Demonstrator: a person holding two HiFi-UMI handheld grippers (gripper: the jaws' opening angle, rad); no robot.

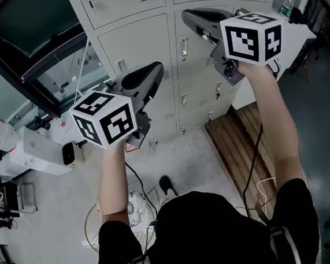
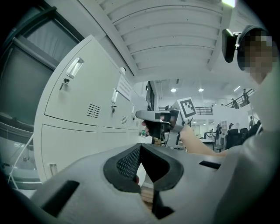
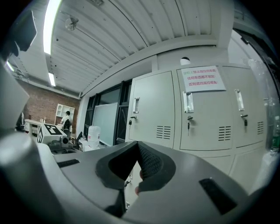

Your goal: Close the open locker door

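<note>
A bank of pale grey lockers (image 1: 161, 36) stands ahead of me, and every door I can see sits flush; no open door shows in any view. My left gripper (image 1: 157, 71) is held up a short way in front of the lower lockers, jaws shut on nothing. My right gripper (image 1: 187, 16) is raised higher, close to the middle row, also shut and empty. In the left gripper view the closed tips (image 2: 140, 147) point along the locker fronts (image 2: 83, 109) with the right gripper (image 2: 159, 120) beyond. The right gripper view has its tips (image 3: 138, 146) below doors bearing a paper notice (image 3: 202, 78).
A wooden slatted platform (image 1: 241, 144) lies on the floor at the lockers' right foot. White boxes (image 1: 33, 153) and a dark-framed window (image 1: 29, 48) are at the left. A cable (image 1: 255, 160) trails from the right gripper. A bottle (image 1: 286, 3) stands at the far right.
</note>
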